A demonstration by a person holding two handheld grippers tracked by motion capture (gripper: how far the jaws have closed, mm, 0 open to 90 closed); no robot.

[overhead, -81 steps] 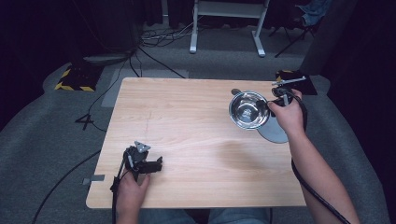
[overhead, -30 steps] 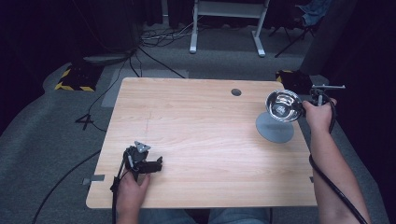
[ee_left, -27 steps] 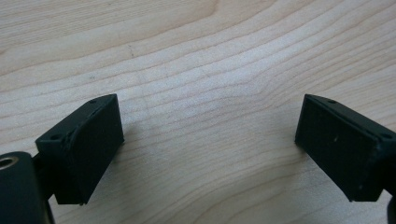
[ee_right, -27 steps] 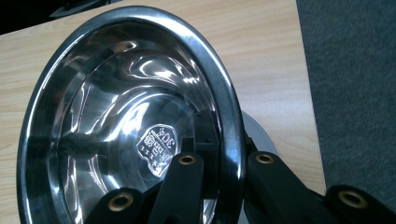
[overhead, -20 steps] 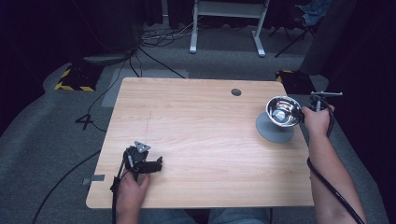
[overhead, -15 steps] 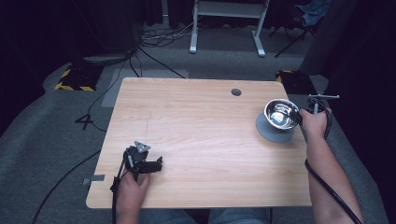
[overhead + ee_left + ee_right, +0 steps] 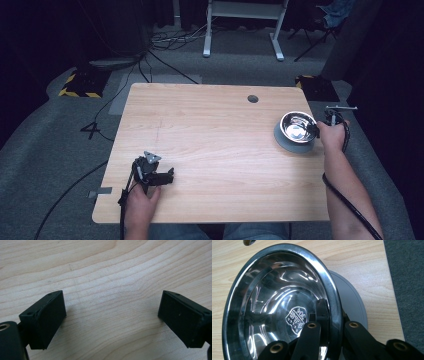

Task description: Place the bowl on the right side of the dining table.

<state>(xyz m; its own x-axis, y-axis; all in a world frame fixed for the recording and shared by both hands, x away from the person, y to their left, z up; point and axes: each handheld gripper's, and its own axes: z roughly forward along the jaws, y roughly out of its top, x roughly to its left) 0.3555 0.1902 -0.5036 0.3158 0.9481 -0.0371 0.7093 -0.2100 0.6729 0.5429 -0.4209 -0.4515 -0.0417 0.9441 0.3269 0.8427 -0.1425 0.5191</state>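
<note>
Near the tabletop's right edge, the right tool [image 7: 332, 322] pinches the steel bowl's [image 7: 297, 126] rim over the grey disc [image 7: 285, 142]; the left tool [image 7: 112, 322] rests spread.

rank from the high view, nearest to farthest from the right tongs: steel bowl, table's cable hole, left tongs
1. steel bowl, gripped at its rim by the right tongs, on the grey disc.
2. cable hole, at the far edge.
3. left tongs, at the near left.

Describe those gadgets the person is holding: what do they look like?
Both are black. The left gripper carries a grey three-cornered plate and has flat rectangular fingers. The right gripper shows brass-coloured rivets. A black cable trails from each. Forearms are bare.
</note>
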